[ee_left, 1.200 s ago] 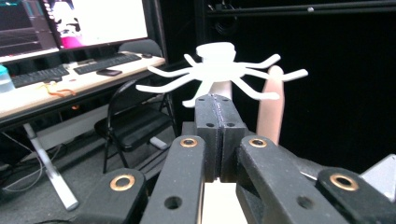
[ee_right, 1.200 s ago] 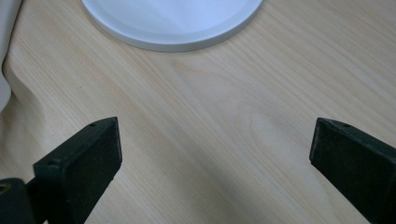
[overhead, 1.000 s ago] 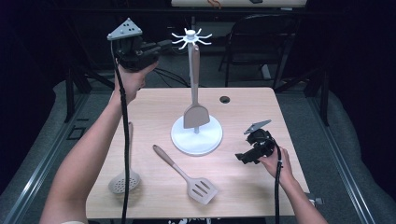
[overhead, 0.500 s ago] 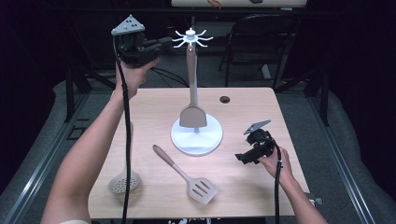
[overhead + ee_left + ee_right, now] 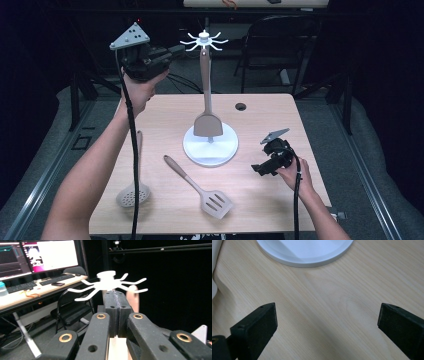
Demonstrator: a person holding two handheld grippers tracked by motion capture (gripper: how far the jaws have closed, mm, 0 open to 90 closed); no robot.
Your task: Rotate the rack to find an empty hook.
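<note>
The taupe spatula (image 5: 207, 112) hung from the white hook rack (image 5: 204, 41), left tool (image 5: 176, 49) together at its nine o'clock, right tool (image 5: 258, 169) apart over bare worktop (image 5: 260, 120).

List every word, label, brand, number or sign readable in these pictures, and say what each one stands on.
No text can be read anywhere.
Two monitors in the left gripper view show windows, but their writing is too blurred to read.
The keyboard on the desk has keys too small to read.
The spatula, skimmer, hanging turner, white stand and both tongs bear no visible marking.
</note>
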